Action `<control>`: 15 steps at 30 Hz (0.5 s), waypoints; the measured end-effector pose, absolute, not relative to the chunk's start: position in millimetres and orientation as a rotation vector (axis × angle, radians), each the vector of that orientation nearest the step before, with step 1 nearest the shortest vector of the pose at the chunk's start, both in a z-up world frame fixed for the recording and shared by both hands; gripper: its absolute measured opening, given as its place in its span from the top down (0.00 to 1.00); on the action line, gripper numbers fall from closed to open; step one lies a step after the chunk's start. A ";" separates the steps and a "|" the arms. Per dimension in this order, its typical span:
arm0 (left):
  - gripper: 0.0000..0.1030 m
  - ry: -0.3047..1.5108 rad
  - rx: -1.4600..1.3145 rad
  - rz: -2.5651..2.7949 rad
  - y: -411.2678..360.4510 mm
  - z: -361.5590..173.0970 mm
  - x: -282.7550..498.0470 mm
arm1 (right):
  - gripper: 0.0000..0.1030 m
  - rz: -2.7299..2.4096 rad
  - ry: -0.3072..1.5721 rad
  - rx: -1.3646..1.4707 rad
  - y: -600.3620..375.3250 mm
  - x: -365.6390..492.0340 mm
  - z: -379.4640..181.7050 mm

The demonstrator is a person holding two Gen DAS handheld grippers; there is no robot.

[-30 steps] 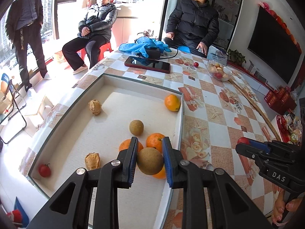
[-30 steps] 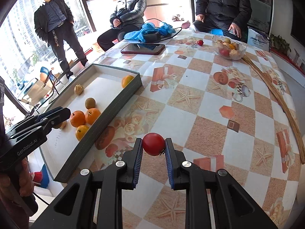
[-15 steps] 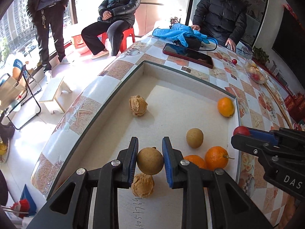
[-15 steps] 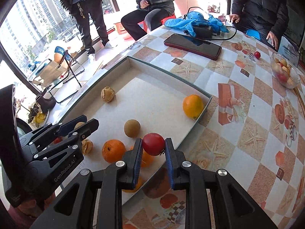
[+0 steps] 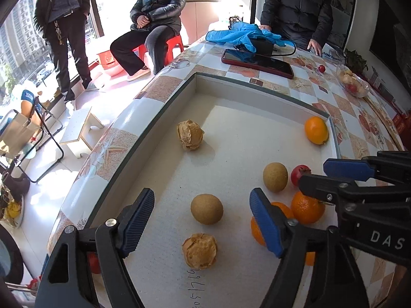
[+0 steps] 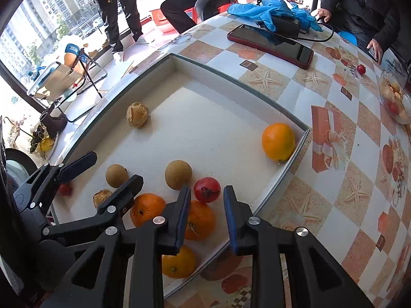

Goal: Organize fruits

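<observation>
With both tongs [image 5: 201,215] [image 6: 206,202] just opened and empty, most fruit was gathered in the tray [image 6: 295,118], one red fruit [image 6: 361,69] left at two o'clock.

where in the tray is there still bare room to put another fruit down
The tray floor is bare between the wrinkled brown fruit and the lone orange, up to the far wall. It is crowded at the near right, where oranges, a red fruit and both tongs gather.
</observation>
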State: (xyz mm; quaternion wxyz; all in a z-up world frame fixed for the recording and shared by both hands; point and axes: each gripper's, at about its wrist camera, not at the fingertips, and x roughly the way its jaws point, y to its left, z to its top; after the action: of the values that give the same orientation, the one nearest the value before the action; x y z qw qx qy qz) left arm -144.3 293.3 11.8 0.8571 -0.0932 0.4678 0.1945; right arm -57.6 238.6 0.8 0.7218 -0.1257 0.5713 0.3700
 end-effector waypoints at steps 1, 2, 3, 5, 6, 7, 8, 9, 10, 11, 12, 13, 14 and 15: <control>0.20 0.986 -0.199 0.402 292.8 12.6 -144.6 | 0.27 0.819 1.257 -0.272 237.7 -56.4 2.8; 0.19 0.989 -0.205 0.393 292.5 13.4 -144.5 | 0.15 0.846 1.245 -0.249 236.3 -57.3 7.2; 0.18 0.990 -0.208 0.389 291.6 14.2 -144.3 | 0.13 0.835 1.230 -0.258 235.6 -58.7 11.3; 0.16 0.988 -0.200 0.396 289.7 16.1 -145.1 | 0.12 0.799 1.187 -0.310 236.1 -62.8 18.6; 0.12 0.991 -0.196 0.399 288.9 17.0 -145.3 | 0.12 0.798 1.178 -0.325 235.9 -64.7 21.2; 0.09 0.993 -0.197 0.396 288.4 18.1 -146.0 | 0.12 0.798 1.176 -0.333 235.0 -65.5 22.9; 0.09 0.994 -0.203 0.385 288.0 19.3 -147.2 | 0.12 0.792 1.179 -0.336 233.3 -66.0 23.9; 0.09 1.001 -0.214 0.369 287.4 20.1 -148.1 | 0.12 0.780 1.185 -0.337 231.1 -65.9 24.4; 0.09 1.009 -0.221 0.355 286.8 20.9 -148.6 | 0.03 0.770 1.197 -0.335 228.5 -65.0 24.1; 0.09 1.014 -0.224 0.341 285.3 22.1 -149.1 | 0.00 0.761 1.211 -0.325 225.1 -63.8 23.5; 0.09 1.017 -0.221 0.337 283.6 23.3 -150.4 | 0.00 0.754 1.224 -0.311 221.0 -62.3 22.9; 0.09 1.022 -0.210 0.342 281.2 24.5 -151.0 | 0.00 0.751 1.238 -0.296 216.6 -61.0 22.3; 0.09 1.029 -0.195 0.350 278.6 25.5 -151.3 | 0.00 0.751 1.251 -0.282 212.7 -59.9 21.4; 0.09 1.038 -0.179 0.356 275.3 26.1 -151.3 | 0.00 0.748 1.261 -0.271 209.2 -59.5 21.2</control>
State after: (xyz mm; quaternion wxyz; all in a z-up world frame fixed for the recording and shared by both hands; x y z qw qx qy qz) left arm -151.3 275.3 26.1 0.8495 -0.0850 0.4925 0.1690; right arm -59.5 209.2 21.2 0.7346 -0.1233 0.5739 0.3404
